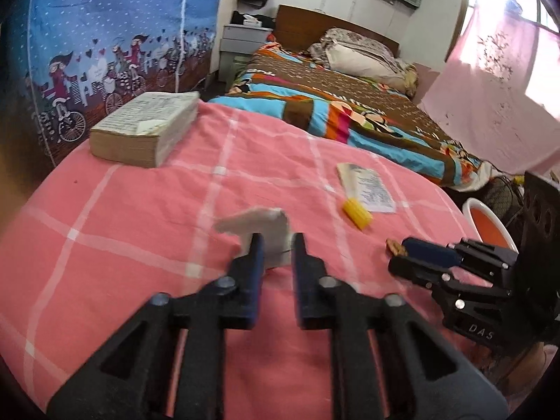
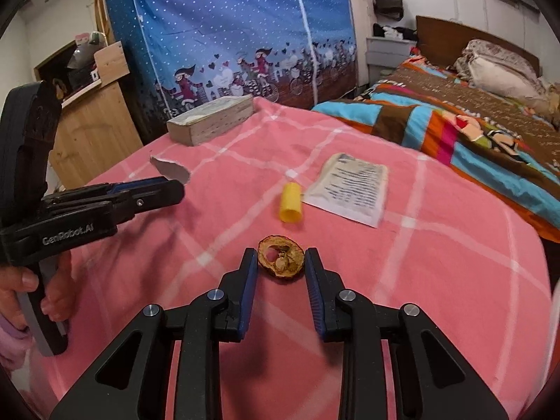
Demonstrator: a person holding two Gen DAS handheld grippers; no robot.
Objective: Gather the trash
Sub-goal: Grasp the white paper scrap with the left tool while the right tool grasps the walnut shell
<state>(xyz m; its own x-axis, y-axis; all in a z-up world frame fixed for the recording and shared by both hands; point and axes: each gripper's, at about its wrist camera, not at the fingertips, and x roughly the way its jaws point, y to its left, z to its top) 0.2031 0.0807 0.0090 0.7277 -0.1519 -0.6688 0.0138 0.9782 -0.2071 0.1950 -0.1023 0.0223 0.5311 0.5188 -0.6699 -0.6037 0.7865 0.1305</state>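
Left claw grips a torn paper scrap (tilted up); right claw clamps a flat-lying walnut shell, both angled downward.

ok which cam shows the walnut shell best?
Right wrist: the walnut shell sits centred between the right gripper fingers, its hollow inside visible. The left wrist view shows only a brown sliver at that gripper's tip.

Pink check cloth w/ book, leaflet, yellow cap.
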